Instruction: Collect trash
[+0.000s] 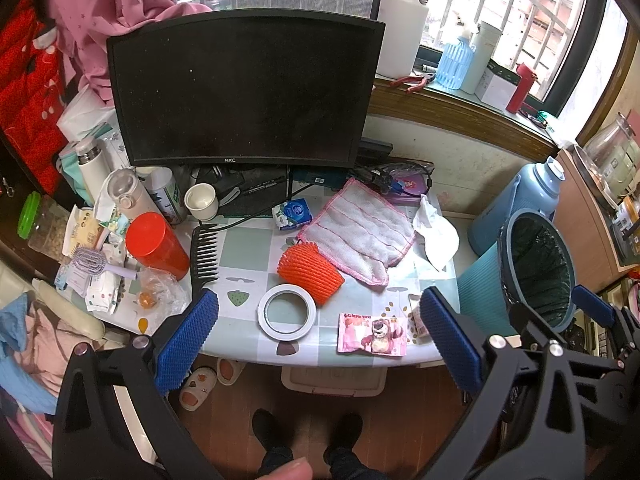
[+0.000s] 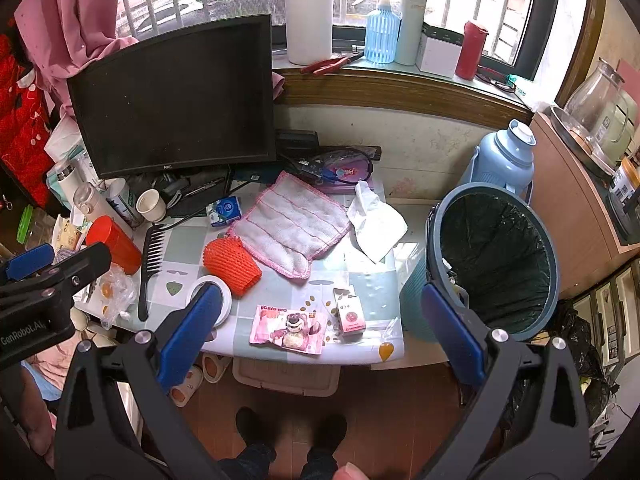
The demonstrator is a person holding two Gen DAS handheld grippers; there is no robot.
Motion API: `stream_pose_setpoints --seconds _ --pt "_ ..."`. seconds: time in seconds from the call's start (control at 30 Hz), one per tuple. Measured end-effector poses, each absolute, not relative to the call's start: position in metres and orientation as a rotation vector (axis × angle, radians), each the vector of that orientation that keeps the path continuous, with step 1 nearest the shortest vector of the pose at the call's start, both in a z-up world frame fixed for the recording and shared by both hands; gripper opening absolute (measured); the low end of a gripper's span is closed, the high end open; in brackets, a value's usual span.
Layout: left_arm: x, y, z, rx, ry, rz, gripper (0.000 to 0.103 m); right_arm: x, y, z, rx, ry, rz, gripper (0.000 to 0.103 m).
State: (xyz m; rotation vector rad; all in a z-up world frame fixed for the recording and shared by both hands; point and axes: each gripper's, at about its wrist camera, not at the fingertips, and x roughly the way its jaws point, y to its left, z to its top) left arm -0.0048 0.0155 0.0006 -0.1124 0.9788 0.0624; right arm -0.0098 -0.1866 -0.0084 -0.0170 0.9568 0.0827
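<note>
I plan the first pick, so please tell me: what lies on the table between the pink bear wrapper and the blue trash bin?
In the right wrist view, a small pink box stands between the pink bear wrapper and the blue trash bin, beside some scattered seeds.

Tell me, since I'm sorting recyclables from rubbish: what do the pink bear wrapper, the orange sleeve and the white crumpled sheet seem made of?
Pink bear wrapper: probably thin plastic film, printed, lying flat and slightly glossy. Orange sleeve: looks like foam netting, matte, with an open mesh pattern. White crumpled sheet: likely tissue paper, matte, with soft folds.
</note>
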Motion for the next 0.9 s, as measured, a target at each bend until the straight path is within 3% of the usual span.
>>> stream_pose_setpoints --seconds 0.43,0.9 --pt "-0.006 0.019 -0.003 -0.117 0.984 0.055 0.098 -0.007 -0.186 -0.014 -0.007 0.970 0.076 0.099" --pt "0.002 0.072 -0.050 -0.139 1.091 -0.065 0.098 -0.004 -0.144 -0.041 0.041 1.030 0.130 0.099"
